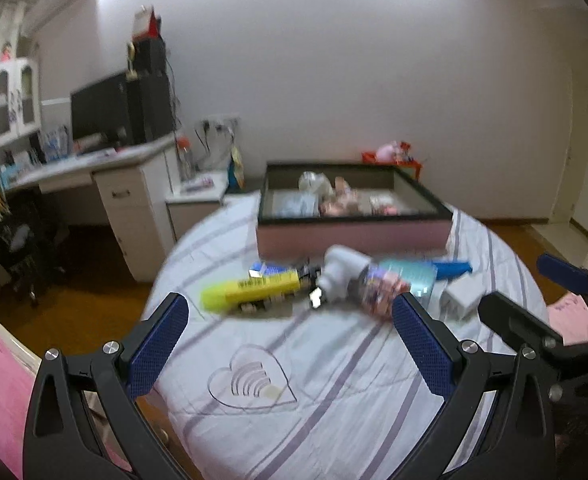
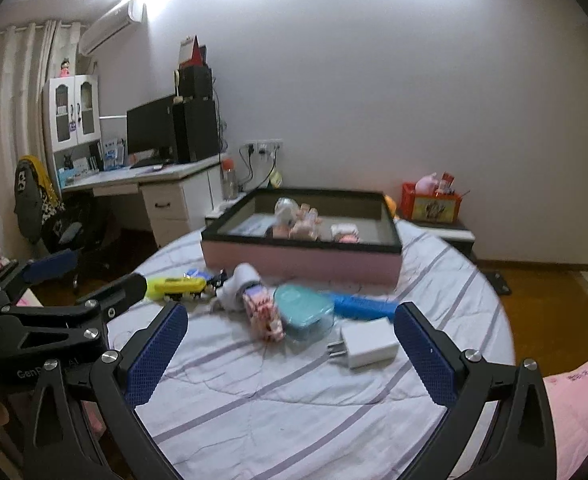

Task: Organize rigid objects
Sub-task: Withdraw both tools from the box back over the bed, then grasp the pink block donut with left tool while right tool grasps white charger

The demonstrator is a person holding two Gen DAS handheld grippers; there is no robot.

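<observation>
Both grippers' jaws gape empty over a white charger (image 2: pixel 368 345), teal-lidded box (image 2: pixel 304 307) and yellow tube (image 1: pixel 249 290).

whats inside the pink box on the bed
The pink box holds a loose pile of small pale and pinkish items, plus something light blue-grey at its left. Blur hides what they are, and the near wall covers the box's front floor.
</observation>
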